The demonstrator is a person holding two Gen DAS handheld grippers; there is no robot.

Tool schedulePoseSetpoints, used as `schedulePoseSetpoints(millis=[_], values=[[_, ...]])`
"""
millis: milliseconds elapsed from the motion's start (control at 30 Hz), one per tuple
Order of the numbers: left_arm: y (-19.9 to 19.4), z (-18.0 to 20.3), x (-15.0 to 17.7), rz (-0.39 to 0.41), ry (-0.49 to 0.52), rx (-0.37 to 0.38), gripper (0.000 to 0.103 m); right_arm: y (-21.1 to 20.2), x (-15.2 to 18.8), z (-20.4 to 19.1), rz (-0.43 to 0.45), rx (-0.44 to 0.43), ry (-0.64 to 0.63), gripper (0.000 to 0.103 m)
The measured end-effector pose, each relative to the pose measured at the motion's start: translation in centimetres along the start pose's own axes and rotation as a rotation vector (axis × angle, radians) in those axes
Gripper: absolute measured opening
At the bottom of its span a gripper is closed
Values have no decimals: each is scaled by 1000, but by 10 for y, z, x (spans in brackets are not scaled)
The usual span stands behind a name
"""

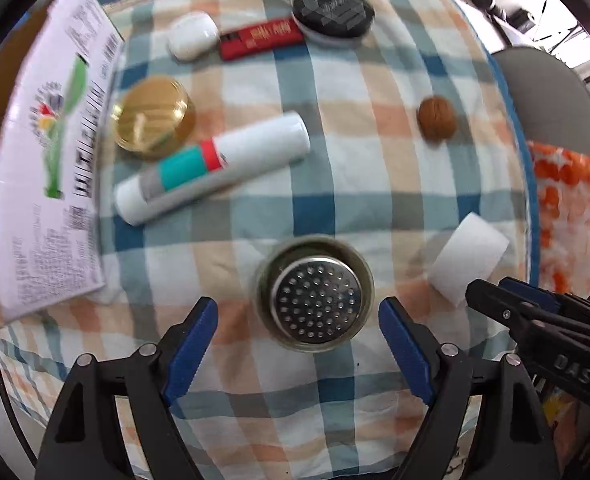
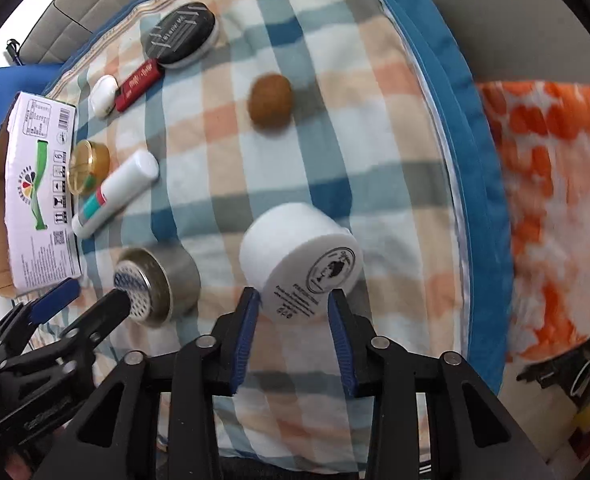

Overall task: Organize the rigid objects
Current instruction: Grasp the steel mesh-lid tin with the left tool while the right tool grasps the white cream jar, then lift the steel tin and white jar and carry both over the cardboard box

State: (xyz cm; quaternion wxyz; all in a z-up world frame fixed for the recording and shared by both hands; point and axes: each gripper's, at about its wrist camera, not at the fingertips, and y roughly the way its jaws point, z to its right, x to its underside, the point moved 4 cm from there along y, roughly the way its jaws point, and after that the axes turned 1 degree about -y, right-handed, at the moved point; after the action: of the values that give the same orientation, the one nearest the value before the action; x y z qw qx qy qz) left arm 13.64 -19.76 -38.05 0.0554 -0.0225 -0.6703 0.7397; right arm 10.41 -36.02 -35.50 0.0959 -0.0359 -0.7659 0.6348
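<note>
- While a checked cloth (image 1: pixel 335 184) covers the surface, the left gripper (image 1: pixel 298 344) points down with jaws wide apart, either side of a metal strainer cup (image 1: pixel 315 296), pads not touching it.
- Right gripper (image 2: pixel 293 334) has its blue pads against the sides of a white jar (image 2: pixel 299 256) lying on its side.
- Beyond: a walnut (image 2: pixel 270 102), a glue stick (image 1: pixel 211 168), an amber-lidded pot (image 1: pixel 153 118) and a printed box (image 1: pixel 51 152).
</note>
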Motion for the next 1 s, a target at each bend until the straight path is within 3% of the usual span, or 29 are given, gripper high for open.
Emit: schedulePoseSetpoints(millis=[200, 267, 367, 467, 567, 667, 767, 900, 1000], values=[[32, 4, -8, -62, 8, 1, 82, 26, 7, 21, -41, -131, 99, 65], [44, 3, -14, -77, -6, 18, 82, 31, 6, 19, -43, -135, 101, 66], [51, -3, -20, -59, -22, 24, 72, 31, 0, 12, -38, -115, 89, 66], [45, -10, -21, -21, 9, -20, 69, 31, -4, 6, -36, -112, 84, 67], [48, -25, -24, -7, -13, -72, 69, 42, -10, -8, -45, -78, 58, 70], [55, -40, -28, -19, -66, -34, 72, 54, -14, -16, -52, -13, 36, 72], [60, -44, -31, -17, -77, -42, 72, 64, -18, -17, -63, 25, 54, 71], [69, -27, -36, 3, -76, -64, 69, 72, -22, -21, -63, 81, 44, 70], [67, -13, -19, 6, -65, -67, 69, 75, -24, -33, -66, 134, 12, 70]])
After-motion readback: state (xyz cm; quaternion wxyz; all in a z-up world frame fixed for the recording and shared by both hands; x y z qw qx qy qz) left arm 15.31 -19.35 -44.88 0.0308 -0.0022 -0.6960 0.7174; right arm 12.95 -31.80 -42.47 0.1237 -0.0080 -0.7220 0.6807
